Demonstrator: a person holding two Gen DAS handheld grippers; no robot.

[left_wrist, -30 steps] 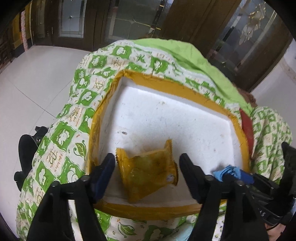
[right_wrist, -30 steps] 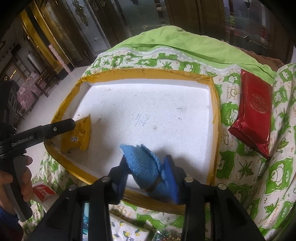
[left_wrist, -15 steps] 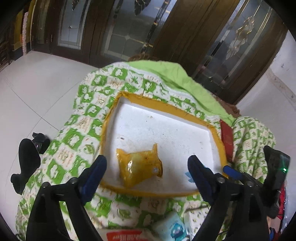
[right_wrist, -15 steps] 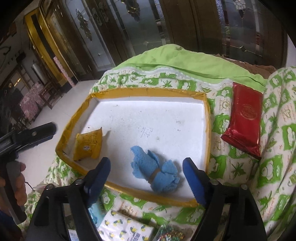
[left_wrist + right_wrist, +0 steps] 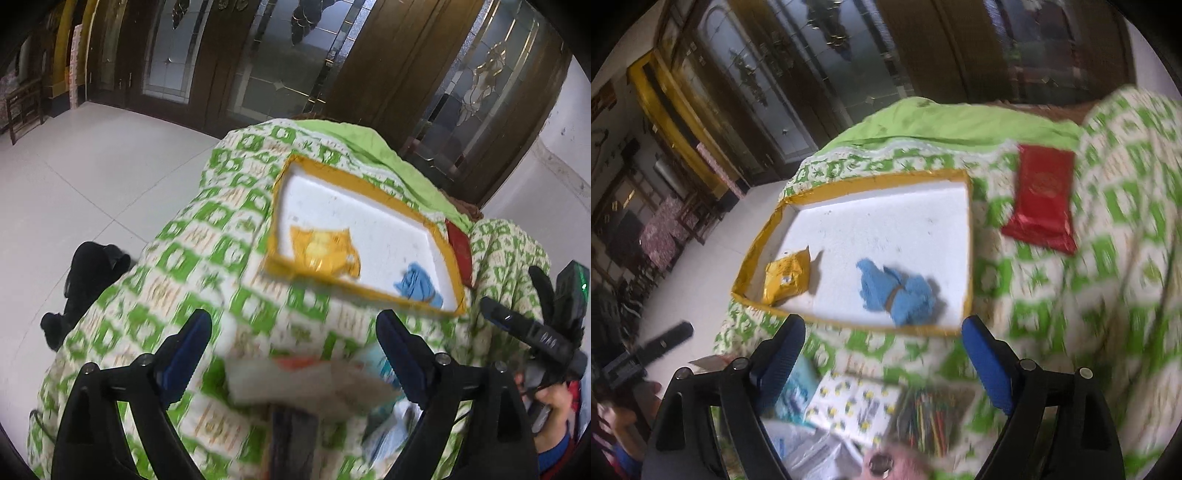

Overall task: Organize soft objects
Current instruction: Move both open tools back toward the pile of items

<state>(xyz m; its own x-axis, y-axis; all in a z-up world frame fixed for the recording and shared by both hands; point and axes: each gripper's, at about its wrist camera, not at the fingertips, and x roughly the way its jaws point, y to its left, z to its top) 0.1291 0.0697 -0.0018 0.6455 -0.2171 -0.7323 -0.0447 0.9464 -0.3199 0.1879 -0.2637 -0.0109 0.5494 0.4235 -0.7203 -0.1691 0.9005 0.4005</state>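
A white foam tray (image 5: 875,177) with a yellow taped rim lies on the quilt. In it are a yellow snack packet (image 5: 786,275) at the left and a blue cloth bundle (image 5: 897,291) tied round the middle. My right gripper (image 5: 884,325) hangs short of the tray's near rim, its jaws opening with nothing between them. In the left wrist view my left gripper (image 5: 291,321) is open and holds nothing, well back from the tray (image 5: 369,291), where the yellow packet (image 5: 325,253) and blue cloth (image 5: 417,284) lie. A red packet (image 5: 1041,199) lies right of the tray.
A green and white patterned quilt (image 5: 184,258) covers the surface. Below the right gripper lie a yellow-dotted tissue pack (image 5: 857,406), a blue-white pack (image 5: 798,387) and a colourful packet (image 5: 934,410), all blurred. White tiled floor (image 5: 92,177) and a black object (image 5: 88,273) are at left.
Both grippers drew back and up from the tray. The right one let go of the blue cloth, the left one widened away from the yellow packet. Both things stay in the tray.
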